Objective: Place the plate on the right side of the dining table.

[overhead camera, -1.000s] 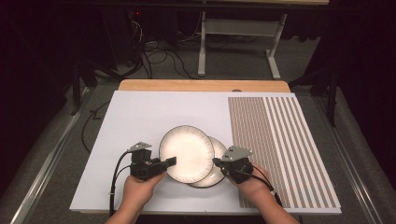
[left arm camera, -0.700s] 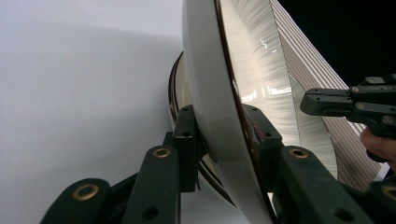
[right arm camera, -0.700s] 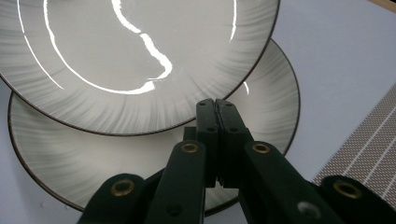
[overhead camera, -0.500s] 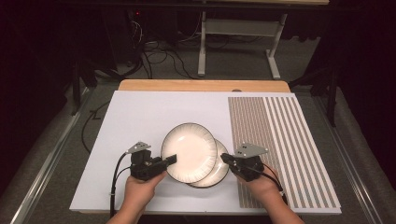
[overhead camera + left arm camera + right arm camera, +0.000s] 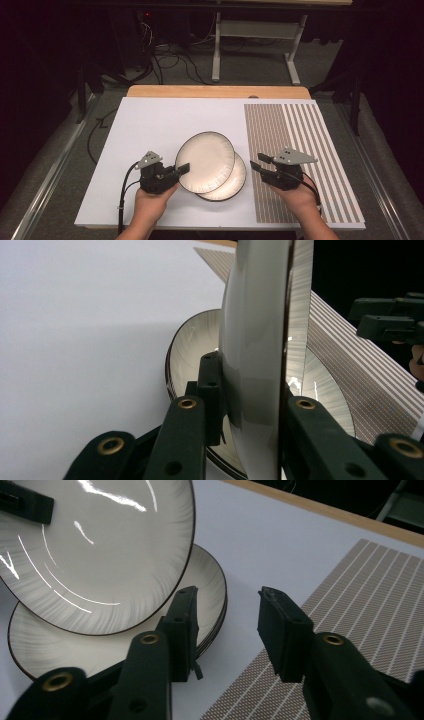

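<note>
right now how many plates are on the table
2 show. The upper plate is tilted, its rim clamped in the left gripper. The lower plate lies flat beneath it on the white table. Its edge looks stacked, so more may hide below.

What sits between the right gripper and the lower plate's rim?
Nothing visible: the right gripper, jaws just opened and empty, faces the lower plate across bare white table. The upper plate stays clamped in the left gripper.
</note>
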{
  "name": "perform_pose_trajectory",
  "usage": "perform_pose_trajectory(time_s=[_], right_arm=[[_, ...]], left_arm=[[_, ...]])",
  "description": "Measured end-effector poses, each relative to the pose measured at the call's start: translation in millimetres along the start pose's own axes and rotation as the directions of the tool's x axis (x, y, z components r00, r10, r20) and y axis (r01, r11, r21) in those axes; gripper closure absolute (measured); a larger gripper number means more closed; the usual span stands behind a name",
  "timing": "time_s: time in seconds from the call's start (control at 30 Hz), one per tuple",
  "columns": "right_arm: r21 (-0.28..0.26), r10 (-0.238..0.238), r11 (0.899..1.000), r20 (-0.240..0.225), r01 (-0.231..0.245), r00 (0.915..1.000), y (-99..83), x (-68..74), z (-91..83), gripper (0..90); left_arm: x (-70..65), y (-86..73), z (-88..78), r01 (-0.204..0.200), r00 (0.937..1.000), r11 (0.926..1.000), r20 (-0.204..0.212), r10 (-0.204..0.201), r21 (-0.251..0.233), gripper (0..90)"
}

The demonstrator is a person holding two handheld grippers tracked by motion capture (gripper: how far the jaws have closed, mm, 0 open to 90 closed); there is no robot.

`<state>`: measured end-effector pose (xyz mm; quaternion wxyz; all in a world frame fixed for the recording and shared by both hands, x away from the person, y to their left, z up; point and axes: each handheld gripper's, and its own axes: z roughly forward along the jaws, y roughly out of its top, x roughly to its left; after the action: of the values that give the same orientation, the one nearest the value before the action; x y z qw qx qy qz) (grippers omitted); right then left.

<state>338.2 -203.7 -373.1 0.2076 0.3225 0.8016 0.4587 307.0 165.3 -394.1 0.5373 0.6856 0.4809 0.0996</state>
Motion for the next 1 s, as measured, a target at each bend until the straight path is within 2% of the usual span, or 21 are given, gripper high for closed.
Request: perform_pose_trajectory(time_s=[0.1, 0.23, 0.27, 0.33, 0.47, 0.6, 0.77, 0.8, 1.0], right_arm=[[-0.024, 0.007, 1.000, 0.021, -0.006, 0.9998, -0.9, -4.2, -8.8, 52.0], [-0.047, 0.006, 0.999, 0.052, -0.004, 0.9986, -3.0, -9.4, -17.8, 43.5], [-0.054, 0.021, 0.998, 0.059, -0.018, 0.9980, -4.0, -11.6, -21.8, 39.4], [-0.061, 0.021, 0.998, 0.065, -0.017, 0.9977, -4.3, -13.1, -23.5, 36.3], [-0.095, 0.050, 0.995, 0.087, -0.041, 0.9950, -5.9, -16.8, -30.7, 20.3], [-0.121, 0.067, 0.991, 0.093, -0.056, 0.9933, -8.0, -19.5, -37.6, 13.6], [-0.133, 0.074, 0.989, 0.081, -0.063, 0.9939, -11.6, -21.4, -44.0, 0.6], [-0.136, 0.079, 0.988, 0.083, -0.067, 0.9934, -12.6, -21.4, -45.2, 0.5], [-0.143, 0.071, 0.988, 0.093, -0.057, 0.9931, -16.5, -21.3, -49.9, 0.5]], left_arm=[[-1.0, 0.0, 0.5, -0.026, 0.9997, 0.9996, 0.000, 0.026, -0.007, 78.4], [-4.6, 0.5, 0.4, -0.089, 0.9960, 0.9959, -0.004, 0.089, -0.017, 78.5], [-6.7, 0.7, -0.1, -0.127, 0.9919, 0.9915, -0.012, 0.127, -0.027, 78.5], [-8.4, 0.5, 0.0, -0.136, 0.9908, 0.9904, -0.007, 0.135, -0.028, 78.6], [-12.5, 0.5, -1.0, -0.197, 0.9805, 0.9798, -0.012, 0.196, -0.037, 78.7], [-14.2, -0.1, -1.1, -0.220, 0.9754, 0.9743, -0.016, 0.220, -0.047, 78.7], [-16.6, -0.6, -1.6, -0.263, 0.9647, 0.9633, -0.023, 0.262, -0.053, 78.5], [-16.9, -0.8, -1.9, -0.273, 0.9620, 0.9605, -0.024, 0.272, -0.054, 78.5], [-17.5, -1.3, -2.2, -0.287, 0.9578, 0.9560, -0.024, 0.287, -0.058, 78.5]])
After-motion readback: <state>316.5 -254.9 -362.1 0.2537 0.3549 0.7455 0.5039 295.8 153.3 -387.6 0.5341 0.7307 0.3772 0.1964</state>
